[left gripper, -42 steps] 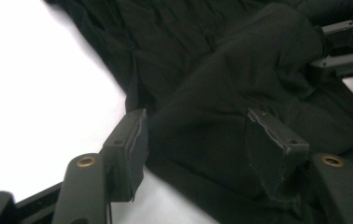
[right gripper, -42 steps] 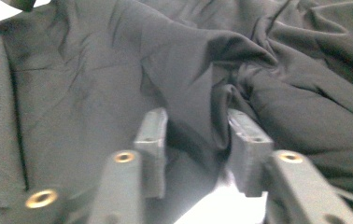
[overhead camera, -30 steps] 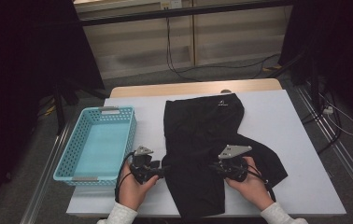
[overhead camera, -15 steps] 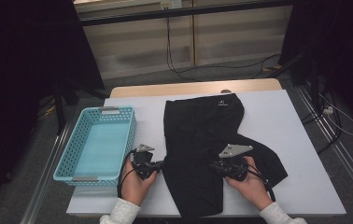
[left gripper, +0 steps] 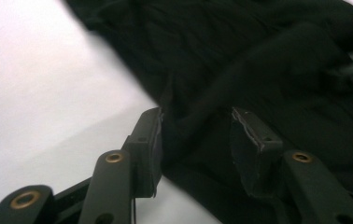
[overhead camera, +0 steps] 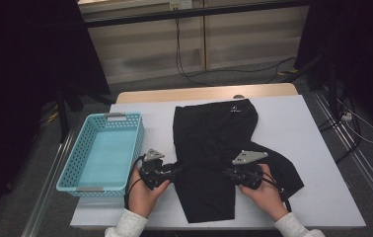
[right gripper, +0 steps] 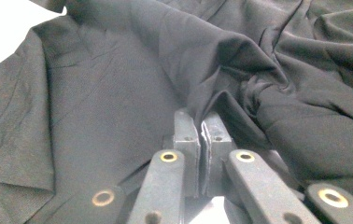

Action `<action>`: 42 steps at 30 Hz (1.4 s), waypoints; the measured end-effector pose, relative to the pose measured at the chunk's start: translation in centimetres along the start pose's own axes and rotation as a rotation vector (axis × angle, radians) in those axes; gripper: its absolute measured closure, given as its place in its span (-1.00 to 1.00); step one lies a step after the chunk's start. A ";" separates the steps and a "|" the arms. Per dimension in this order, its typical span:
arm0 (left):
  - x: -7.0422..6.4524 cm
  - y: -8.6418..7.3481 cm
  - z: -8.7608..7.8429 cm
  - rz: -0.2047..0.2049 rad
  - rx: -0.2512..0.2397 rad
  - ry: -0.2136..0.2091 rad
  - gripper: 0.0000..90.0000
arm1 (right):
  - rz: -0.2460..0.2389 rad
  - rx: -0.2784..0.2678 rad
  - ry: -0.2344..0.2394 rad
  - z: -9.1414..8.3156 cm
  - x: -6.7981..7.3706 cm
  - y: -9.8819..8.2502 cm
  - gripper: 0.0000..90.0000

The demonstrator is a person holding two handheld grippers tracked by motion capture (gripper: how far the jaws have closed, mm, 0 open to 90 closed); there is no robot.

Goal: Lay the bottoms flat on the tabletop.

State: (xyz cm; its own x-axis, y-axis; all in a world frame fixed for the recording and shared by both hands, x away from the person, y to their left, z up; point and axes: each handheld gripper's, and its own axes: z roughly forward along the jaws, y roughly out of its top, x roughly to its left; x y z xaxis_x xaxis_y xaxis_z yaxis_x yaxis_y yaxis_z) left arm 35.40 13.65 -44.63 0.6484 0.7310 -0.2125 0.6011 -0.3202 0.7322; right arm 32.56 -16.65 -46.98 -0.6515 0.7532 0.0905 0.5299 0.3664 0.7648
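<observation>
the shirt (overhead camera: 214, 148), black, lies flat on the white table (overhead camera: 313, 148), its length running away from the person. both grippers work at its near half.

the left gripper (overhead camera: 174, 170) is at the shirt's left edge, held in the left hand (overhead camera: 142, 195). in the left gripper view its 2 jaws stand apart, and they have just been opening. a raised fold of the shirt (left gripper: 198, 121) sits between them; it lies against the inner face of the left jaw, while the right jaw looks clear of the cloth. past the jaw tips the shirt spreads on, and to the left of the jaws is bare table (left gripper: 34, 93).

the right gripper (overhead camera: 229, 174) lies over the shirt's right part, in the right hand (overhead camera: 266, 192). in the right gripper view its 2 jaws are pressed together on a pinch of the shirt (right gripper: 212, 60): a ridge of cloth rises from between the tips and runs away from them. to the right of the jaws the cloth bunches in thick wrinkles; to the left it lies smoother.

left of the left gripper, near the table's left edge, stands a blue basket (overhead camera: 68, 168), apart from the shirt.
</observation>
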 end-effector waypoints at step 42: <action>-0.9 -2.4 -2.0 -0.003 0.164 -0.157 0.99 | -0.003 -0.006 -0.059 -2.1 0.7 -0.1 0.20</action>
State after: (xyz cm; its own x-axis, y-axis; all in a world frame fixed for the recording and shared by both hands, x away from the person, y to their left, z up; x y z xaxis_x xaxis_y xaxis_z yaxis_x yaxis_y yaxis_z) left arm 32.39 14.92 -44.95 0.7034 0.6335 -0.3223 0.6629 -0.4209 0.6192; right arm 30.93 -17.26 -45.66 -0.6200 0.7830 0.0505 0.5244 0.3656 0.7690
